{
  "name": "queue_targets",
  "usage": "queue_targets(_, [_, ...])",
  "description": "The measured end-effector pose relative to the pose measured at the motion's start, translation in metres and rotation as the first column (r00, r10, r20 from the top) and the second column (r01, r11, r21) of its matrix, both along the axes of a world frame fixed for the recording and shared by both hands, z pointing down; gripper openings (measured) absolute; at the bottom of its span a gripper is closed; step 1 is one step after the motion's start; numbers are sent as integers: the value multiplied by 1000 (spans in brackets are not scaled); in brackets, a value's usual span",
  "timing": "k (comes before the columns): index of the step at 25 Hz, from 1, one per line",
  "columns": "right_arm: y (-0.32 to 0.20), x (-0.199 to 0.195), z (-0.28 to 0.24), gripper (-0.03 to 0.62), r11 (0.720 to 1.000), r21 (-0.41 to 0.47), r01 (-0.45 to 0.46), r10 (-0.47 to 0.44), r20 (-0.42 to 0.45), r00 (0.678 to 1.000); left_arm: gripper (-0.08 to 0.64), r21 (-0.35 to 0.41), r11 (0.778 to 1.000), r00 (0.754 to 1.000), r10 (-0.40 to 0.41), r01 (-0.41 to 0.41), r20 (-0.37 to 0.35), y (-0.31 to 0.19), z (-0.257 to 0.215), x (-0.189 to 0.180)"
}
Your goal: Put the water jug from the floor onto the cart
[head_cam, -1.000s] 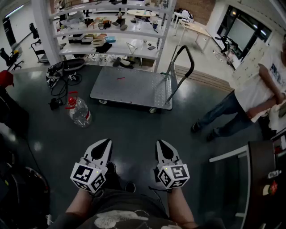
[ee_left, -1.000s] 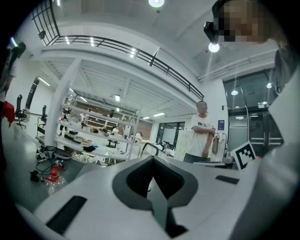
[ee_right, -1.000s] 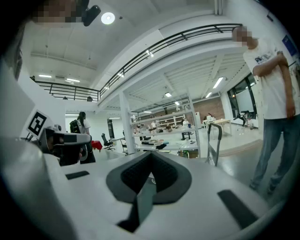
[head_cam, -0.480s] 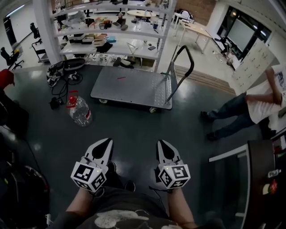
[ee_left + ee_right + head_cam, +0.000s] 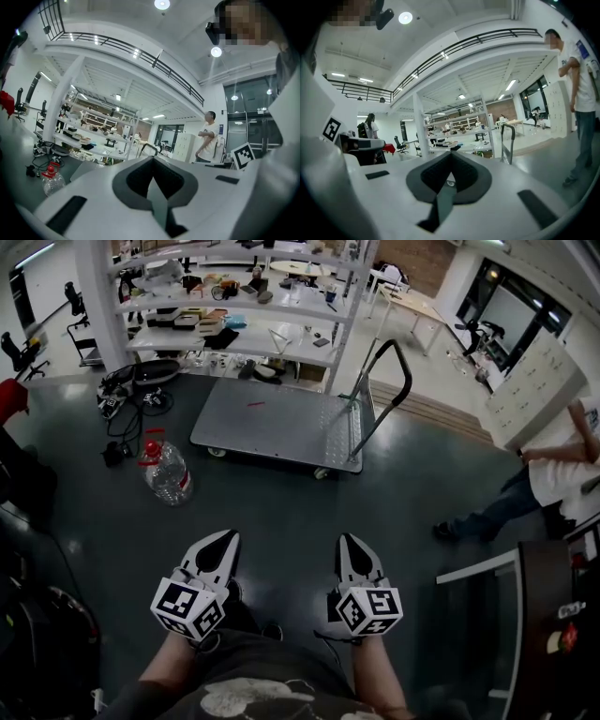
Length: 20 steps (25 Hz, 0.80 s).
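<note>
Open floor [image 5: 281, 507] ahead to cart [image 5: 281, 418]; cable tangle [image 5: 127, 418] left, handle [image 5: 404, 376] bars cart's right end.

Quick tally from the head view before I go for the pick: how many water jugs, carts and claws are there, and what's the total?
water jug: 1
cart: 1
claws: 2, the left claw and the right claw, both shut and empty
total: 4

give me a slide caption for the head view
Left gripper and right gripper shut, empty; jug on the floor, left of the cart, untouched.
</note>
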State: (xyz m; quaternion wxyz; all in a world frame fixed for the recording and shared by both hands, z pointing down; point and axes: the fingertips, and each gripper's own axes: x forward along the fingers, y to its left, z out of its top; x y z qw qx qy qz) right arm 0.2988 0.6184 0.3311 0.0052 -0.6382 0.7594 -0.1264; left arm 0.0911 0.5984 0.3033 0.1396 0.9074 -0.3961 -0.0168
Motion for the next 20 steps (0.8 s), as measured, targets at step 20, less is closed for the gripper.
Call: queue_targets(20, [-167, -57, -8, -9, 997, -1, -82, 82, 33, 996, 9, -19, 999, 999, 28, -27, 25, -166, 7, -77])
